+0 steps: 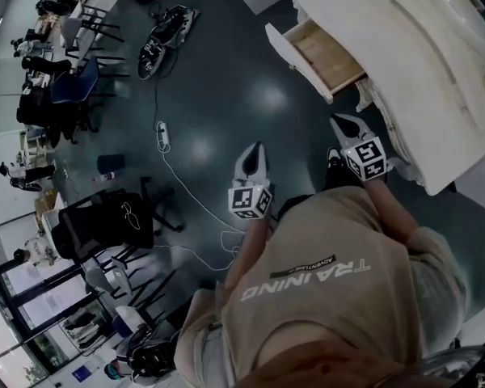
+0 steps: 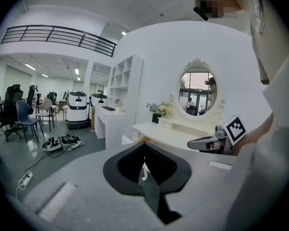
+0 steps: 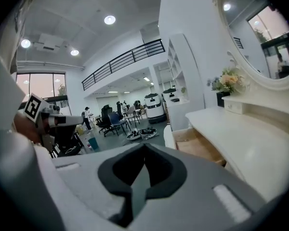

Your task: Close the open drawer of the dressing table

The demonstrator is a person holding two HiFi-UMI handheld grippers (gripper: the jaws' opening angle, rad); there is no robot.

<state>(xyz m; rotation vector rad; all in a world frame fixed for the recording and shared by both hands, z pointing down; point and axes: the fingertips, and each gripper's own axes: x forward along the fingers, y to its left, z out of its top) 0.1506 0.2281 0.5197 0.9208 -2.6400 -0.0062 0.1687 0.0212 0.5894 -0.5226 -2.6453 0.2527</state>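
Person: a beige sweatshirt [image 1: 331, 297] fills the foreground of the head view.
Left gripper: the grey two-jaw left gripper [image 1: 256, 147] has its jaws together with nothing between them. It is held over bare floor, well apart from the drawer.
Right gripper: the matching right gripper [image 1: 340, 120] is also closed and empty. It sits near the dressing table's front edge, a little short of the drawer.
Drawer: the white, pale-wood-lined drawer [image 1: 327, 55] stands pulled out of the white carved dressing table [image 1: 420, 63], its front panel jutting over the floor.
Worktop: the white worktop [image 3: 250, 129] overhangs the drawer's inner end.
Open room: the dark grey floor [image 1: 226, 95] is open before the drawer front. A white power strip with cable [image 1: 163, 136] and a black office chair [image 1: 105, 221] lie well off to the left.
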